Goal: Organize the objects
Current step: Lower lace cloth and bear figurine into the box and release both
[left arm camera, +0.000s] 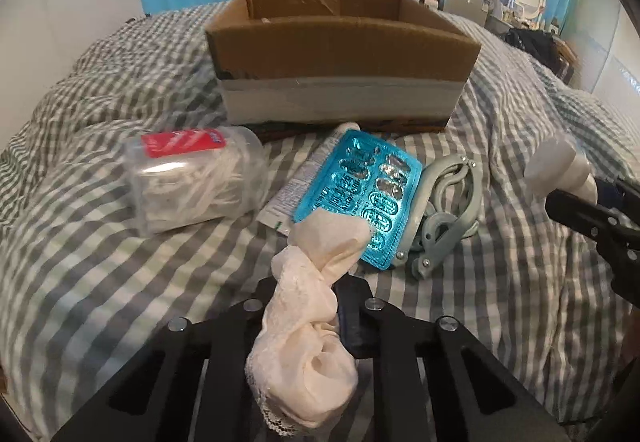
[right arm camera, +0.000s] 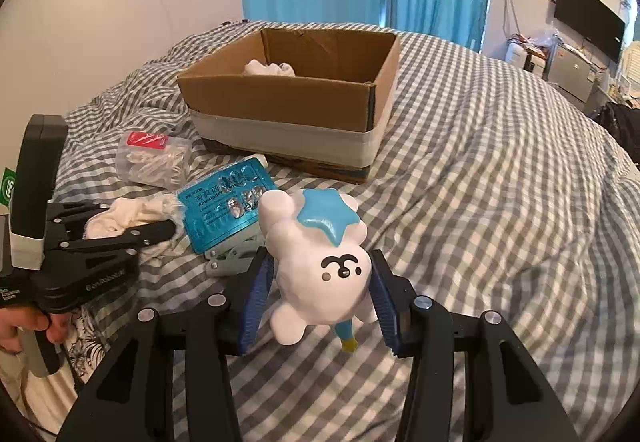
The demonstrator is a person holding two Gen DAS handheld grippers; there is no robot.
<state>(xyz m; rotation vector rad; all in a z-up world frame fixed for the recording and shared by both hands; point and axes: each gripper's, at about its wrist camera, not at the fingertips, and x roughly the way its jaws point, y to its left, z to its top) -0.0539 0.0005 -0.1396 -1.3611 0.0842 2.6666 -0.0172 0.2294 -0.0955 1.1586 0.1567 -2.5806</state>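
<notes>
I saw lots of free bed [right arm camera: 500, 177] on my right side, just wavy grey and white checked cloth with nothing on it. The left side was crowded. The brown box [right arm camera: 288, 101] sat at the back with its top open and a pale band around its lower part. A white bundle [right arm camera: 270, 69] lay inside, near the far left corner.

My left gripper [left arm camera: 316, 306] was squeezed tight on a soft cream sock [left arm camera: 320, 262]. The sock was crumpled and had a lacy edge. Its front end rested on a shiny blue pill sheet [left arm camera: 360, 185] with bumpy pockets. Under that sheet poked a white tube [left arm camera: 296, 181]. Just beside the sheet lay a pale grey-blue folding hanger [left arm camera: 444, 201] made of hard curved plastic. To the left lay a clear tub [left arm camera: 192, 181] on its side, with a red label and white stringy bits inside.

My right gripper [right arm camera: 320, 294] had closed partway on a smooth white toy animal [right arm camera: 316, 262]. It was round and chubby, with a blue star on its head and a small black face. The blue pads [right arm camera: 256, 306] pressed it from both sides, and it was lifted above the bed, in front of the box.
</notes>
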